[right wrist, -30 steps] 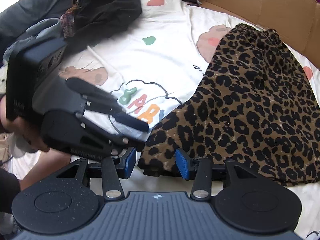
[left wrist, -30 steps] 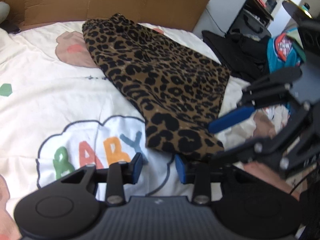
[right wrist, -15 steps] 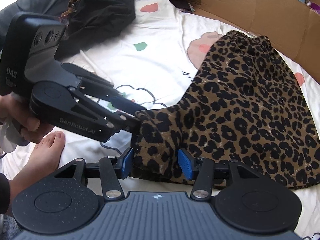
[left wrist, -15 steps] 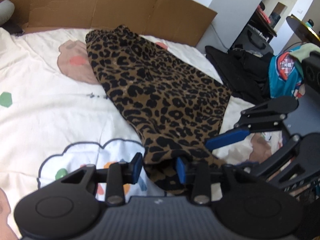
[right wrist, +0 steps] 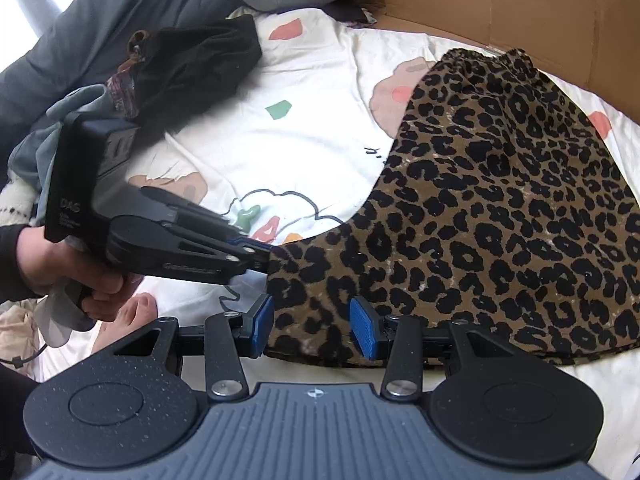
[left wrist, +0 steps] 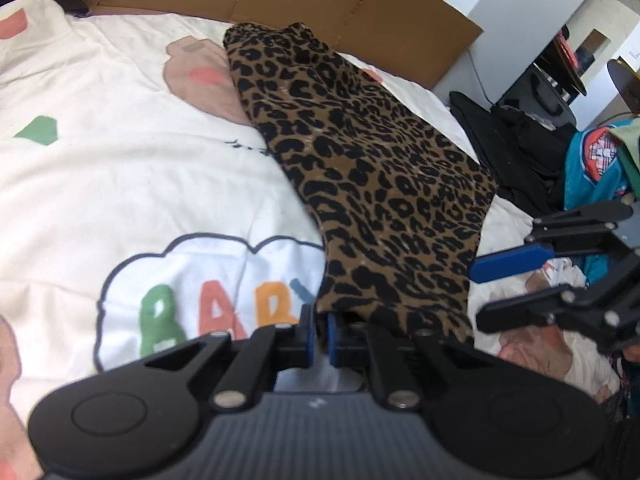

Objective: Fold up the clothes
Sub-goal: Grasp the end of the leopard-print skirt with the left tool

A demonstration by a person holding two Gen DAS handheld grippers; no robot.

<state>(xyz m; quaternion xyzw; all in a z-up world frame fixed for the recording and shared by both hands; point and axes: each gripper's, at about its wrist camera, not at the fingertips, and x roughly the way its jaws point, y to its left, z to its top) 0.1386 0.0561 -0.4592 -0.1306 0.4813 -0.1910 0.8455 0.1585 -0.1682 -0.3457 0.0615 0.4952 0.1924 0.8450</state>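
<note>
- The left hand-held gripper [left wrist: 319, 338] stood apart around the near hem a second ago. Its jaws are closing now, with the near left corner of the leopard-print garment [left wrist: 372, 184] pinched between the blue pads.
- Seen from the right wrist, that corner is lifted off the bed, where earlier it lay flat; the left hand-held gripper [right wrist: 264, 254] holds it up, gripped by the person's left hand [right wrist: 76, 276].
- The right hand-held gripper [right wrist: 312, 330] is spread as before, its pads on either side of the near edge of the garment [right wrist: 500, 216]. Whether they press on the cloth I cannot tell.
- From the left wrist, the right hand-held gripper [left wrist: 480, 292] shows at the right, one blue finger [left wrist: 512, 262] just beside the garment's right edge.
- The garment lies on the bed sheet [left wrist: 120, 168], running from the near middle to the far side, right of the printed "BABY" cloud [left wrist: 208, 304].
- A cardboard box [left wrist: 360, 12] stands open along the far edge of the bed; what is inside it cannot be made out.
- Dark clothes [right wrist: 192, 60] lie at the far left of the bed, and a pile of dark and teal clothes [left wrist: 560, 160] lies off its right side.
</note>
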